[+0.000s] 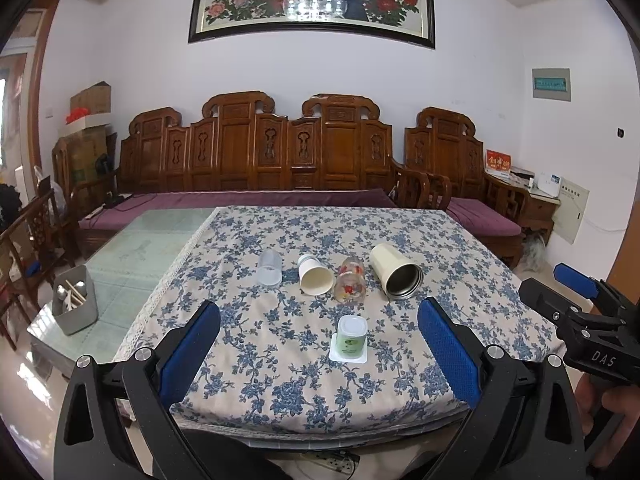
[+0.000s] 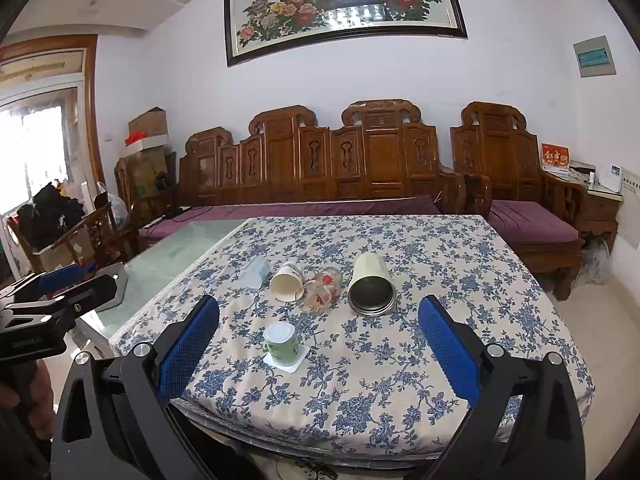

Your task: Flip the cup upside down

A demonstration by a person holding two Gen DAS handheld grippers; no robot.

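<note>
A small green cup [image 1: 351,339] stands upside down on a white square coaster [image 1: 347,356] near the table's front; it also shows in the right wrist view [image 2: 281,343]. Behind it lie several cups on their sides: a clear plastic cup [image 1: 269,267], a white paper cup [image 1: 314,275], a glass with red patterns [image 1: 351,284] and a cream steel-lined tumbler [image 1: 395,271]. My left gripper [image 1: 320,338] is open and empty, back from the table's front edge. My right gripper [image 2: 320,340] is open and empty too, to the right of the left one.
The table carries a blue floral cloth [image 1: 280,380]; its left part is bare green glass [image 1: 140,248]. A grey box with utensils [image 1: 75,300] stands at the left edge. A carved wooden sofa [image 1: 256,160] stands behind the table.
</note>
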